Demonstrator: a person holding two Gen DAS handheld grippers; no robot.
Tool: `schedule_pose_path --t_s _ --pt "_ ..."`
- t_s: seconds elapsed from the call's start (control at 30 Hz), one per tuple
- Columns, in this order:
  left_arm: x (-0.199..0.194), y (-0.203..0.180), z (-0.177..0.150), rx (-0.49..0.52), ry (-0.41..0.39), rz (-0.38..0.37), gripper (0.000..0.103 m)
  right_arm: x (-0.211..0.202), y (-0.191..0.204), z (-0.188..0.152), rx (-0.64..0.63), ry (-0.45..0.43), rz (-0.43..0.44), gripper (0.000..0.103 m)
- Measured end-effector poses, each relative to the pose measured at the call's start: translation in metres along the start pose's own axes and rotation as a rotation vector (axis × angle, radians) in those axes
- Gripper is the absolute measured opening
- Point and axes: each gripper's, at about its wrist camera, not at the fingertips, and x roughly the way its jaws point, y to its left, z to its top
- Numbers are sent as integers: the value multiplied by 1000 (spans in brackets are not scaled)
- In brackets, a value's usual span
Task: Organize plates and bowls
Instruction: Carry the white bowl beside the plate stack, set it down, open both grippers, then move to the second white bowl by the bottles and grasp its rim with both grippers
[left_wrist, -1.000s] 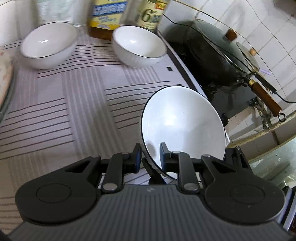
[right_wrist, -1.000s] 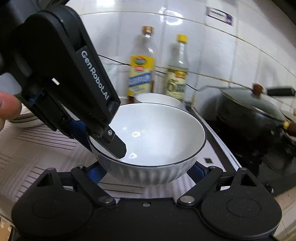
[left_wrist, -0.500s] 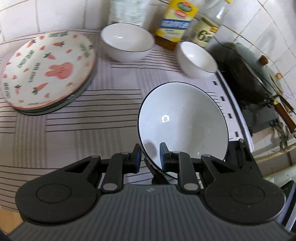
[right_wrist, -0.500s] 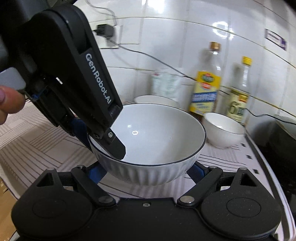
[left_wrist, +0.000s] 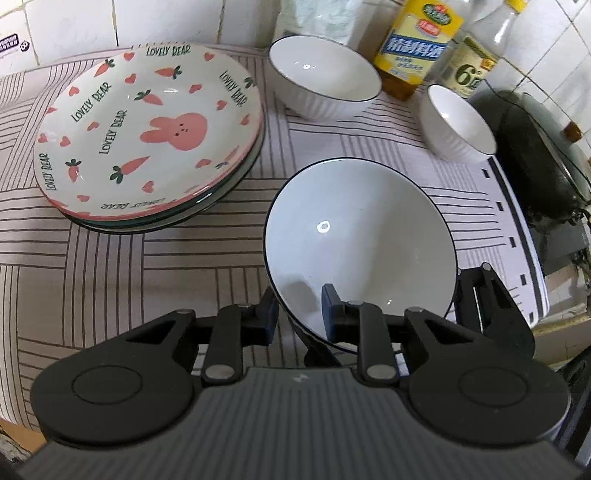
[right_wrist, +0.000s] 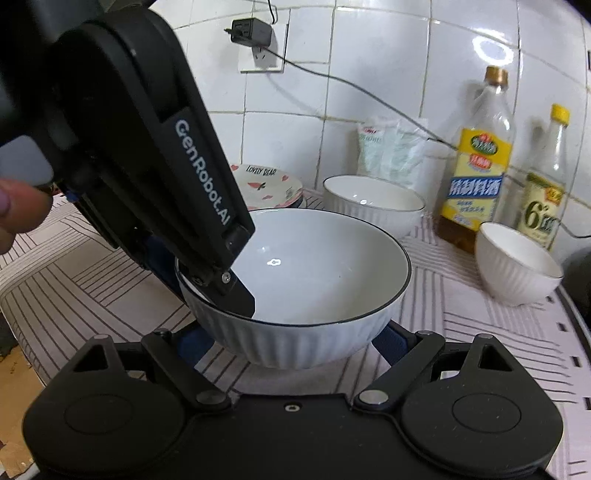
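Left gripper jaws pinch bowl rim — lifted.

Three white bowls: one near, two far. One stack of plates far left, count unclear. Two bottles far right. Two grippers.

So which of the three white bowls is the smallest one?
The smallest bowl sits far right by the bottles, next to the stove. The medium bowl sits beside the bunny plates, and the biggest bowl is gripped by the left hand-held gripper.
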Motion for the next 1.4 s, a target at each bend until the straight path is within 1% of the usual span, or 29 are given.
schedule_pose_path --t_s 0.13,0.2,0.3,0.4,0.6,0.7,0.77,0.93,1.03,1.2,1.27,1.33,1.4 --pt "9 6 6 3 56 26 23 10 6 0 -37 23 20 93" --pt "11 8 5 -5 62 18 23 12 9 -2 -44 26 20 93" --pt "15 11 3 -31 80 -9 23 15 6 -2 -9 41 13 96" --pt "14 8 2 -23 71 15 23 22 -2 5 19 79 3 98" --pt "0 6 5 -17 67 39 23 1 0 4 -2 111 -52 98" --pt "-11 2 6 -1 60 56 27 -16 -5 4 18 108 -69 98" --pt "-19 0 6 2 57 56 34 -29 -12 5 49 105 -77 98" --pt "-38 -12 7 36 39 50 40 -55 -35 10 156 109 -83 98" --pt "-50 -21 9 55 13 40 41 -66 -54 13 242 118 -83 98" --pt "-66 -41 16 92 -43 9 43 -81 -86 23 379 75 -103 97" --pt "-69 -49 21 102 -73 -8 43 -84 -97 27 417 61 -112 87" --pt "-74 -57 29 74 -120 -25 43 -87 -108 30 462 35 -89 84" --pt "-76 -66 38 70 -155 -52 43 -86 -121 35 507 7 -74 81"
